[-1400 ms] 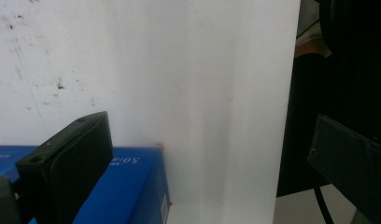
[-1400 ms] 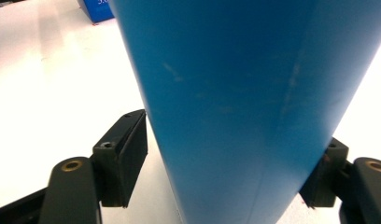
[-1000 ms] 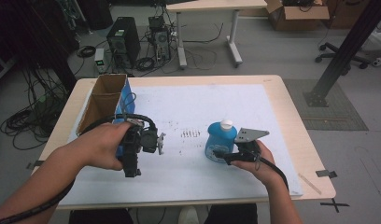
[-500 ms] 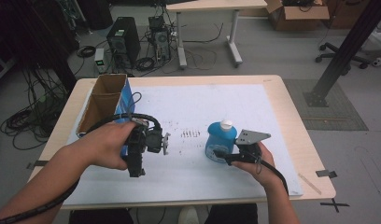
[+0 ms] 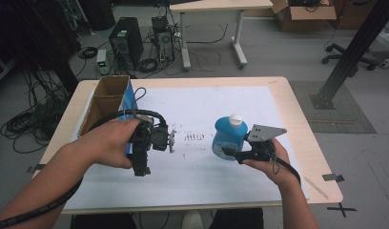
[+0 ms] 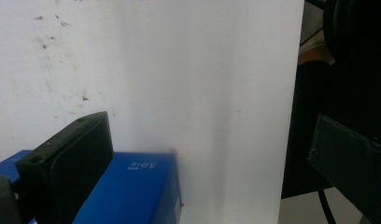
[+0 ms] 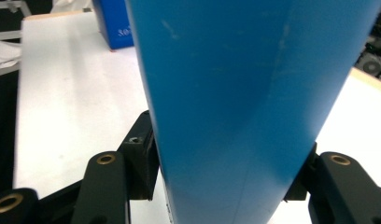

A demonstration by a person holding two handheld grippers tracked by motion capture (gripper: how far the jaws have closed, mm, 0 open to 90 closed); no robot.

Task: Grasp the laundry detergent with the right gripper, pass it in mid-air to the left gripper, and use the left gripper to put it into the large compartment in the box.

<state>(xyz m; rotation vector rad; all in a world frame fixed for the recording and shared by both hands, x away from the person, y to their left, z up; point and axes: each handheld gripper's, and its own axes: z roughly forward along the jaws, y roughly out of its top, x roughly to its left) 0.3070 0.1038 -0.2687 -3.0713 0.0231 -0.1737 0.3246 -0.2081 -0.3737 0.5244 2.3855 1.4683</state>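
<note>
A blue bottle (image 5: 229,137) with a white cap stands upright right of the table's middle. My right gripper (image 5: 227,151) is shut on its lower part. In the right gripper view the bottle (image 7: 235,93) sits between both black jaws of the right gripper (image 7: 226,177), which press its sides. My left gripper (image 5: 164,139) hovers above the white sheet left of centre and holds nothing. In the left gripper view one black jaw stands far to the left over a blue box (image 6: 132,191). A dark shape at the right edge may be the other jaw.
An open cardboard box (image 5: 107,102) with a blue side stands at the table's left edge, just behind my left hand. The white sheet (image 5: 207,100) has small dark marks (image 5: 194,137) between the grippers. Beyond the table are desks, computers and cables.
My left gripper has drifted a little to the right, towards the bottle. The right gripper and the bottle have stayed in place.
</note>
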